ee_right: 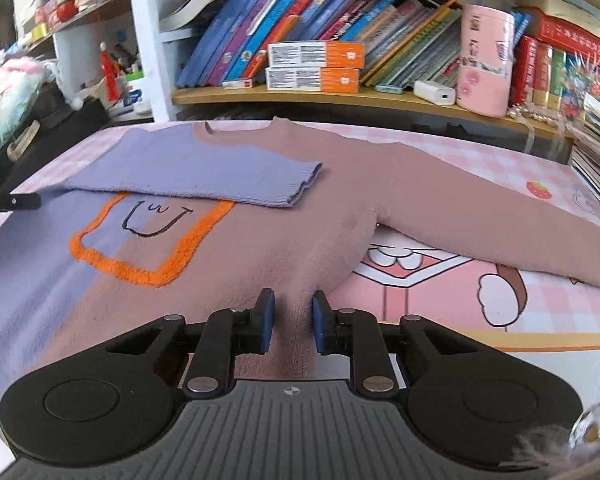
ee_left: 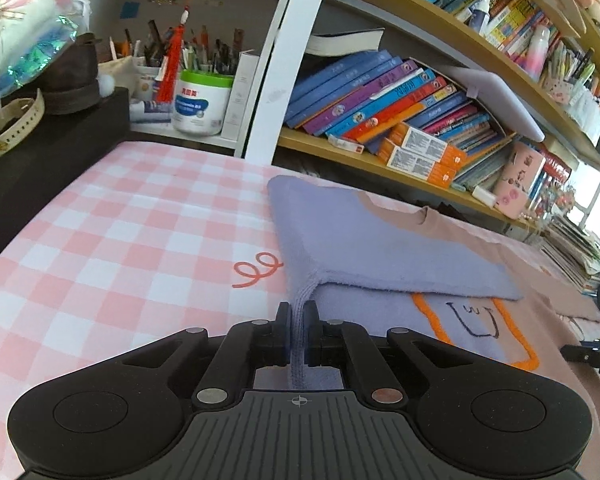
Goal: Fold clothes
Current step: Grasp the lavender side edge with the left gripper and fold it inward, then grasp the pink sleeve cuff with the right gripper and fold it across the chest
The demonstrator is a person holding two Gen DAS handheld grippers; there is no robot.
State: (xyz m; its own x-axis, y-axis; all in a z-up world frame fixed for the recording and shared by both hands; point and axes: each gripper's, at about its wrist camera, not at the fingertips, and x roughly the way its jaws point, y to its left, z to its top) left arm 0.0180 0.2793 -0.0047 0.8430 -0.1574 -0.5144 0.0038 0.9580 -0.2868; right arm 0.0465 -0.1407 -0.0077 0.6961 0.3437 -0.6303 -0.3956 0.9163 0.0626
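Observation:
A sweater, half purple and half dusty pink (ee_right: 284, 240), lies flat on a pink checked sheet (ee_left: 100, 240). It has an orange outlined square with a drawn face (ee_right: 152, 236). Its purple sleeve (ee_right: 204, 176) is folded across the chest; the pink sleeve (ee_right: 480, 216) stretches out to the right. My left gripper (ee_left: 298, 312) is shut on the sweater's purple side edge (ee_left: 300, 300). My right gripper (ee_right: 293, 308) has its jaws narrowly apart, with a ridge of the sweater's pink fabric between them. The right gripper's tip shows at the right edge of the left wrist view (ee_left: 592, 354).
Bookshelves (ee_right: 340, 96) packed with books, boxes and a pink box (ee_right: 486, 60) run along the far side of the bed. A dark stand (ee_left: 60, 140) with a hat, a belt and a wrapped bundle sits at the left. Stacked books (ee_right: 596, 140) lie at the right.

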